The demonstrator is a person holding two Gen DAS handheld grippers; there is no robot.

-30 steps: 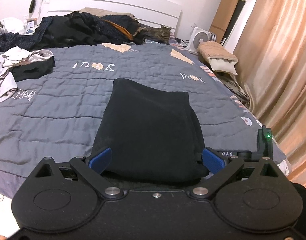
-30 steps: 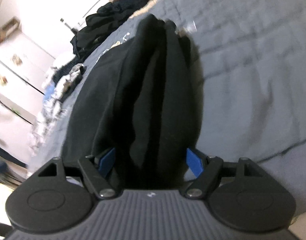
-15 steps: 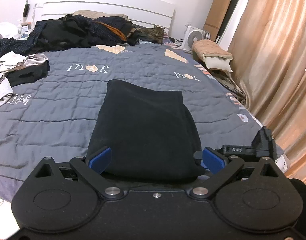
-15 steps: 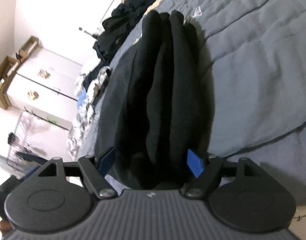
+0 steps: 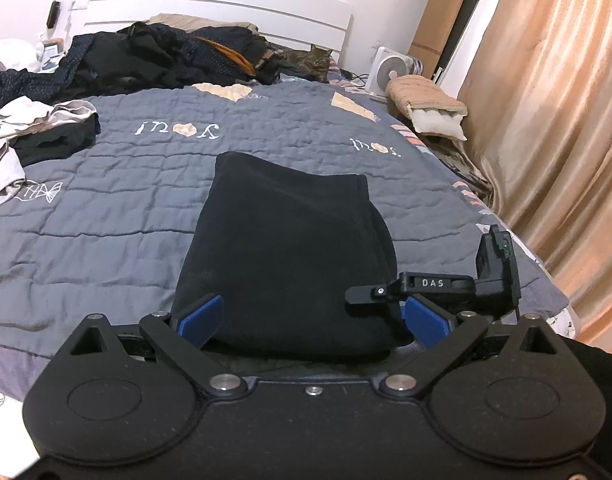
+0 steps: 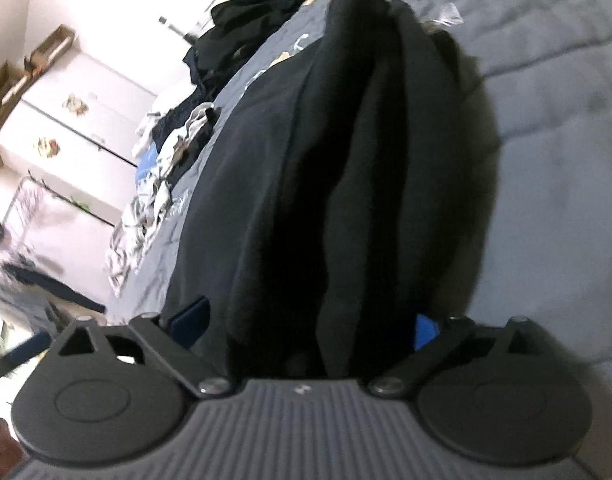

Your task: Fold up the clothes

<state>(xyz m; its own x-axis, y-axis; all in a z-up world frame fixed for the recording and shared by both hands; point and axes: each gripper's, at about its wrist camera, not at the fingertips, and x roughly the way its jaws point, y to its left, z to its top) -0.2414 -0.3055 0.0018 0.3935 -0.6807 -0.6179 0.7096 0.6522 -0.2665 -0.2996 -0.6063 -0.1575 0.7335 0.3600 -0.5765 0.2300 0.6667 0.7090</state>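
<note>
Black garment (image 6: 346, 168) sits in right claw (image 6: 306, 328), jaws opening wider vs earlier.

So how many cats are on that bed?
1. A tabby cat lies at the far end of the bed, by the white headboard, just right of the dark clothes pile. Another could be hidden behind that pile.

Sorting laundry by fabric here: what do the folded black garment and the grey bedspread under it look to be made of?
The folded black garment looks like a thick, soft knit or fleece: matte, slightly fuzzy, with rounded bulky folds. The exact fibre cannot be told. The grey bedspread looks like a quilted woven cover, probably cotton or microfibre: stitched lines, puffy panels, appliqué shapes and lettering.
</note>
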